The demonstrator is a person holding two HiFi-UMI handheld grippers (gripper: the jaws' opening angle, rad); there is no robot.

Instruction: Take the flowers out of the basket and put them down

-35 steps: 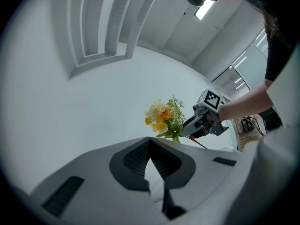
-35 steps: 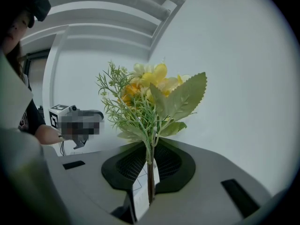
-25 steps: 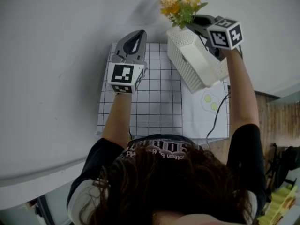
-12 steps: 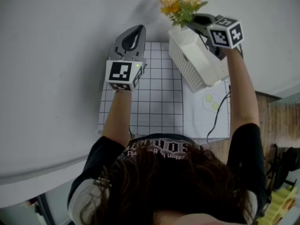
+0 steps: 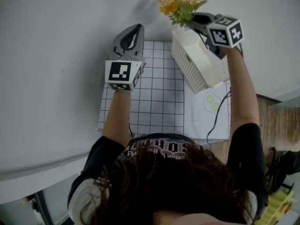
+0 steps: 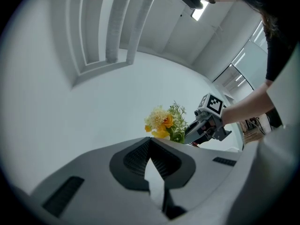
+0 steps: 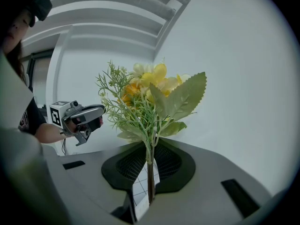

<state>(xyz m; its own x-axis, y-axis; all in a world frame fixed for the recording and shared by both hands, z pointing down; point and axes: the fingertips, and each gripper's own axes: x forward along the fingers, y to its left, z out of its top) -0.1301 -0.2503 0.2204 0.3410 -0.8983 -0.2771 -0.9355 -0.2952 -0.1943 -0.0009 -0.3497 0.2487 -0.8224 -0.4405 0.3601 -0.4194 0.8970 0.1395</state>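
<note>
A bunch of yellow and orange flowers (image 5: 178, 3) with green leaves is held by its stem in my right gripper (image 5: 189, 23), which is shut on it. The bunch sits over the far top end of the white slatted basket (image 5: 194, 60); I cannot tell whether the stems still reach inside. In the right gripper view the thin stem (image 7: 150, 172) runs up between the jaws of the right gripper (image 7: 150, 148) to the blooms (image 7: 150, 90). My left gripper (image 5: 135, 28) hovers to the left over the grid mat (image 5: 154, 97), shut and empty. In the left gripper view, past the left gripper (image 6: 150, 142), the flowers (image 6: 164, 123) show.
A white sheet with green dots (image 5: 211, 102) lies right of the mat, under the basket. A black cable (image 5: 218, 114) trails off the near right side. A pale wall stands close behind the flowers. The person's head fills the lower head view.
The left gripper has edged slightly away from me, toward the wall. The right gripper and the flowers have stayed where they were.
</note>
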